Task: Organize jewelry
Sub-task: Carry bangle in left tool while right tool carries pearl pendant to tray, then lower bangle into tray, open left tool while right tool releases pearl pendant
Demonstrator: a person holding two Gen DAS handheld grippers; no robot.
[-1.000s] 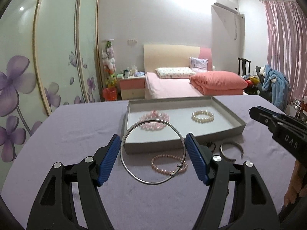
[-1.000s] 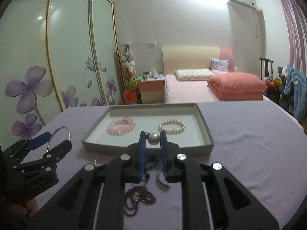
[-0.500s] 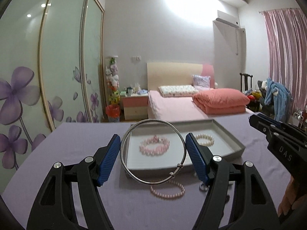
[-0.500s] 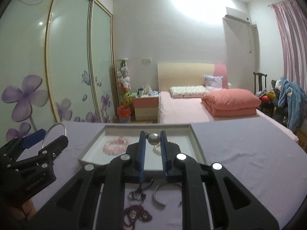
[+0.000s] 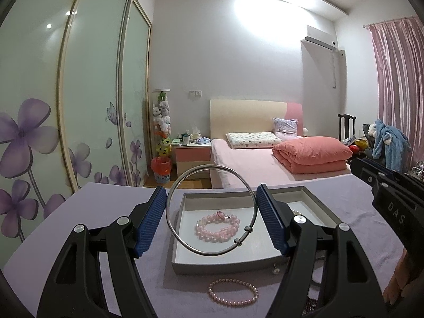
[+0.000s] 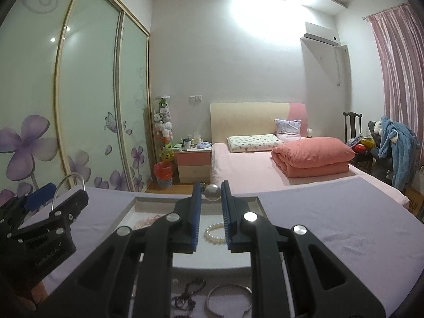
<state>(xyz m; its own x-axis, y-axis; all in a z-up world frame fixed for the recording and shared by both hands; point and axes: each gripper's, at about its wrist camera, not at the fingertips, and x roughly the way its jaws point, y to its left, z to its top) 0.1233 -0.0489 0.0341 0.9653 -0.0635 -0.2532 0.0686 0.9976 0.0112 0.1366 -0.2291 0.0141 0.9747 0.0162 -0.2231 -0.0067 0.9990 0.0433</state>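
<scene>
Between the blue ribbed pads of the left gripper [image 5: 211,218], pinched upright above the grey tray [image 5: 225,263]: a thin, smooth silver bangle [image 5: 211,210] with a small sliding bead, framing the pink bead bracelet [image 5: 217,223] on the tray floor. Seen only from the left wrist, a pale pink pearl bracelet [image 5: 233,291] on the lilac desk [image 5: 106,286] before the tray. From the right wrist, the right gripper [image 6: 210,198] nearly closed on a round silver bead [image 6: 212,193], a white pearl bracelet [image 6: 215,233] in the tray, an open metal cuff [image 6: 229,298] on the cloth.
</scene>
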